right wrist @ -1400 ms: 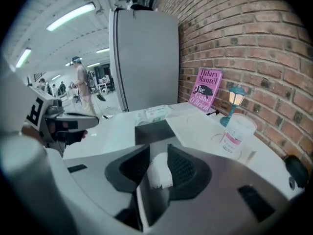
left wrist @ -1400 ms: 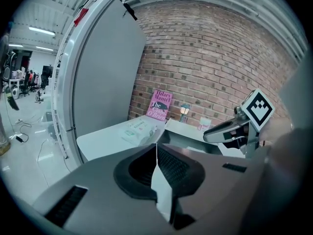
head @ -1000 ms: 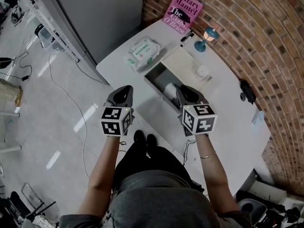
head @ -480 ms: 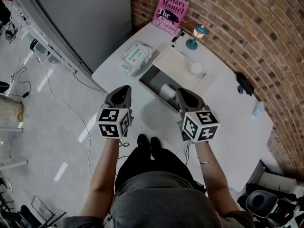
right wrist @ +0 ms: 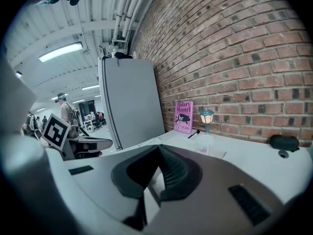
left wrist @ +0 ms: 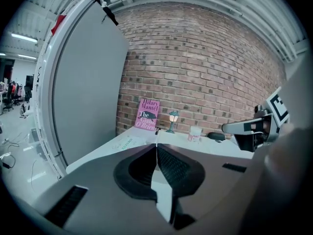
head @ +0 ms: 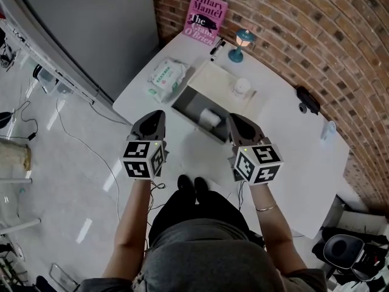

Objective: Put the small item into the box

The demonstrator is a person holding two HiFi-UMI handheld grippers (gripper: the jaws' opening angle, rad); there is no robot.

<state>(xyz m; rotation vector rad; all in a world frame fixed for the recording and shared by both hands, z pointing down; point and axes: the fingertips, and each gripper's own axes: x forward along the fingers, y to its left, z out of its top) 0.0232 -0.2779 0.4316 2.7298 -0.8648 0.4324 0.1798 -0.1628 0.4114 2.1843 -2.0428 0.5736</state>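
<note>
**Right gripper closed empty, item already in the box**

The right gripper [right wrist: 158, 147] had just been closing, and its jaws now met with nothing between them. The left gripper [left wrist: 156, 146] was shut and empty as well. In the head view both were held in the air at the near edge of the table [head: 285, 132], the left gripper [head: 159, 113] off the table's left corner and the right gripper [head: 234, 117] just beside the near end of the box [head: 185, 105].

The small item [head: 209, 117], a white roll, lay inside the open box, apart from both grippers. Compared with a second earlier, the box and table sat a little further up the head view and looked smaller, which fits both grippers having drawn up and back from the box.

With the item in the box and both grippers empty, the placing step looked finished. The pale flap [head: 213, 81] beside the box was still open, with a small white jar [head: 242, 87] on it.

A wipes pack [head: 165, 76], a pink book [head: 205, 18] and a small lamp [head: 238, 44] stood beyond the box, untouched.
</note>
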